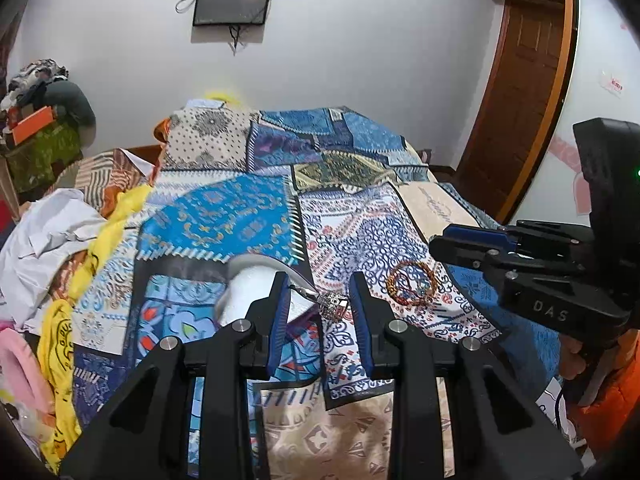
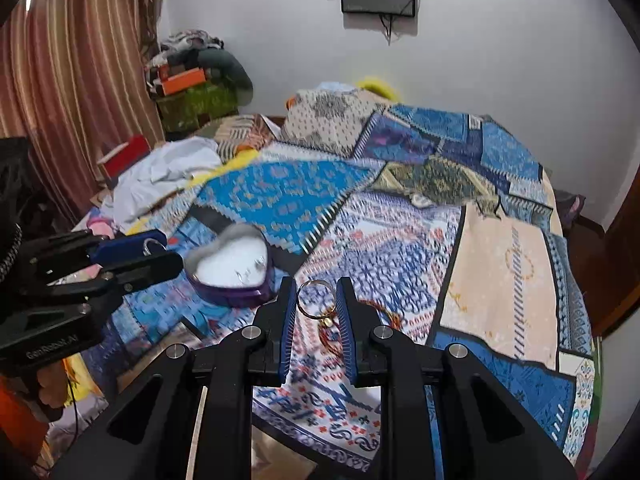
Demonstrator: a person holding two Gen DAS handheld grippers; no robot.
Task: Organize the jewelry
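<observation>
The right claw (image 2: 317,300) is clamped on a plain metal ring (image 2: 316,298), its two blue pads pressing the band from either side and holding it clear of the bed (image 2: 500,264). Just below it on the patterned cover lie the beaded bracelets (image 2: 334,330), not yet gathered. The left claw (image 1: 320,300) stands apart, and a silver jewelled ring (image 1: 333,305) sits between its pads, touching one of them at most; whether it hangs from that pad or lies on the cover I cannot tell. Just beyond, to the left, the heart-shaped tin (image 2: 232,270) waits open with its white lining. The step in hand looks like carrying rings to the tin. Next the right claw should travel left over the lining, lower, then part gently so the ring drops inside rather than rolling off
</observation>
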